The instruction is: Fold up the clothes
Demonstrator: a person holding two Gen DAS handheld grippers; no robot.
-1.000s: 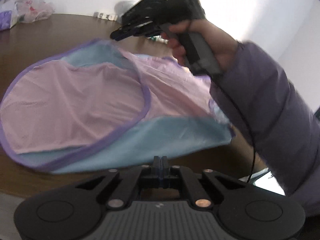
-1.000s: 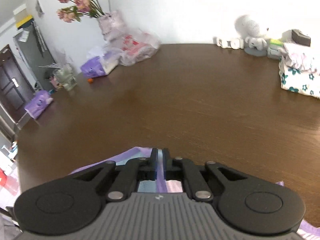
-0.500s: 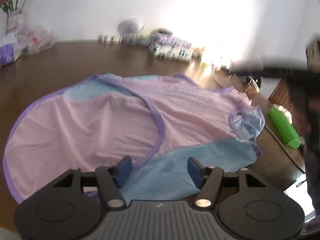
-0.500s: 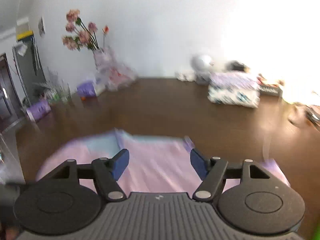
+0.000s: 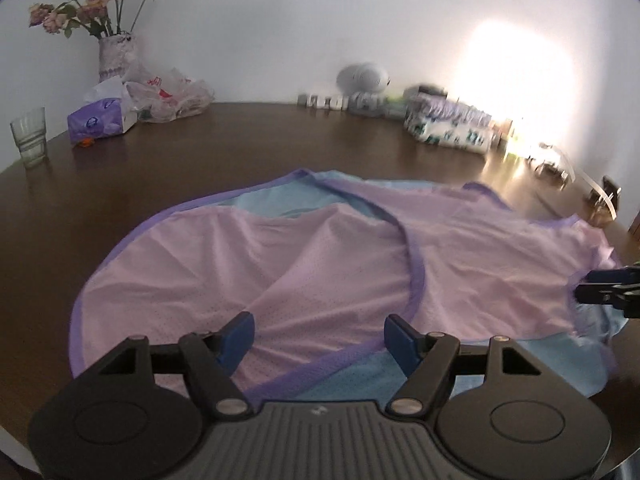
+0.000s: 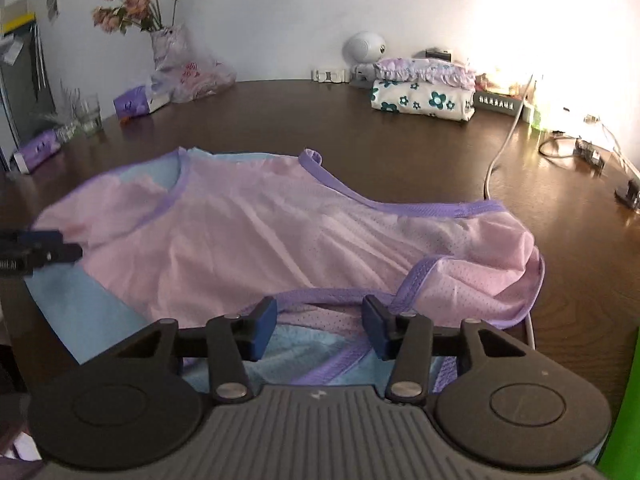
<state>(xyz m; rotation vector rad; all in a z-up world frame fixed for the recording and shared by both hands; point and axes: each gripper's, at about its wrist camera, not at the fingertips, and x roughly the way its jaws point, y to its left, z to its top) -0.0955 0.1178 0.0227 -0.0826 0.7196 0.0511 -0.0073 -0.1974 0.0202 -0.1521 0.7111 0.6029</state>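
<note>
A pink mesh sleeveless top (image 5: 328, 264) with purple trim and a light blue layer lies spread on the dark brown table (image 5: 200, 168). My left gripper (image 5: 320, 334) hovers over its near edge, its jaws opening, with pink cloth and a purple trim band below the gap and the pads pressing nothing. My right gripper (image 6: 319, 322) stands over the top (image 6: 280, 240) at its near right part. Its jaws are closing, with a purple trim loop and blue cloth between them, the pads apart from it. Each gripper shows in the other view, the right gripper (image 5: 600, 292) at the right edge and the left gripper (image 6: 40, 250) at the left edge.
A vase of flowers (image 5: 114, 58), a plastic bag (image 5: 172, 96), a tissue box (image 5: 100, 122) and a glass (image 5: 29, 136) stand at the back left. A stack of folded floral cloth (image 6: 424, 92) and a white round gadget (image 6: 364, 50) sit at the back. Cables (image 6: 504, 144) run on the right.
Both grippers were shut a second ago, the right one on the top's purple edge; both have let go. The right gripper moved to the top's near right part, jaws narrower than half a second ago.
</note>
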